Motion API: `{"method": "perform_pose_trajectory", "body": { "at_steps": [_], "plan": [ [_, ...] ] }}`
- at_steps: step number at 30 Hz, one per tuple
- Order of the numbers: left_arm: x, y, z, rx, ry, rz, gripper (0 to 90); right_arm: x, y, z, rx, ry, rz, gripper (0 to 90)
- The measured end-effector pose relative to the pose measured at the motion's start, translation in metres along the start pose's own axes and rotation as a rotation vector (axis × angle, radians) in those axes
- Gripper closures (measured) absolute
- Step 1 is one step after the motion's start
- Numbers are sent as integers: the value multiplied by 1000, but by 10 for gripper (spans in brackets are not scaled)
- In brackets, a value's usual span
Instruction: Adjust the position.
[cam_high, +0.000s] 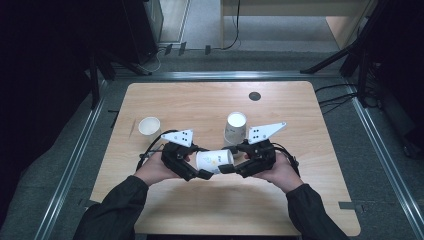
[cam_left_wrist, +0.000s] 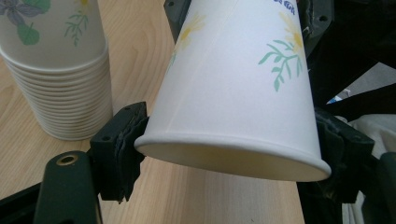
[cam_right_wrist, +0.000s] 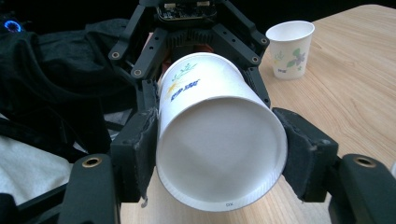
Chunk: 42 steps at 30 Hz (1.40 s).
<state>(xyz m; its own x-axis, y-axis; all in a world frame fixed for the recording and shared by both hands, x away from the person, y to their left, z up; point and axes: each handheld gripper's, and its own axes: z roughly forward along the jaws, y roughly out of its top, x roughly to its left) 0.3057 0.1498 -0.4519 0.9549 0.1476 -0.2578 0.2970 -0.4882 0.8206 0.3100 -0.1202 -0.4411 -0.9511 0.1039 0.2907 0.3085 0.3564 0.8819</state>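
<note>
Both hands meet low over the table, the left gripper (cam_high: 202, 167) and right gripper (cam_high: 231, 162) each squeezing one sideways paper cup (cam_high: 214, 161).

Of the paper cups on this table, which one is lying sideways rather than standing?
The paper cup held off the table between the left gripper and right gripper. The single cup stands open-side up; the stack of cups stands inverted.

A paper cup (cam_high: 215, 161) lies sideways between both grippers above the table (cam_high: 300, 200); behind it stands a cup stack (cam_high: 235, 129); a single cup (cam_high: 149, 126) sits far left.
</note>
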Motion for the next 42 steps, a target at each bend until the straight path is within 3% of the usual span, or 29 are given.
{"method": "perform_pose_trajectory", "body": {
  "at_steps": [6,14,19,27,35,42],
  "plan": [
    [1,1,-4,-2,-2,-2,218,0,-1,2,11,-15,-12,261],
    [2,7,-22,-8,53,-4,220,-1,-5,-4,36,-44,-8,255],
    [5,8,-29,39,74,-23,221,-1,-8,-4,66,-60,-15,263],
    [7,17,-30,110,64,0,221,-3,-12,0,105,-79,-45,271],
    [6,20,-29,206,100,27,221,-4,-13,1,118,-93,-35,272],
    [5,20,-25,277,105,21,221,-5,-13,1,125,-99,-44,277]
  ]
}}
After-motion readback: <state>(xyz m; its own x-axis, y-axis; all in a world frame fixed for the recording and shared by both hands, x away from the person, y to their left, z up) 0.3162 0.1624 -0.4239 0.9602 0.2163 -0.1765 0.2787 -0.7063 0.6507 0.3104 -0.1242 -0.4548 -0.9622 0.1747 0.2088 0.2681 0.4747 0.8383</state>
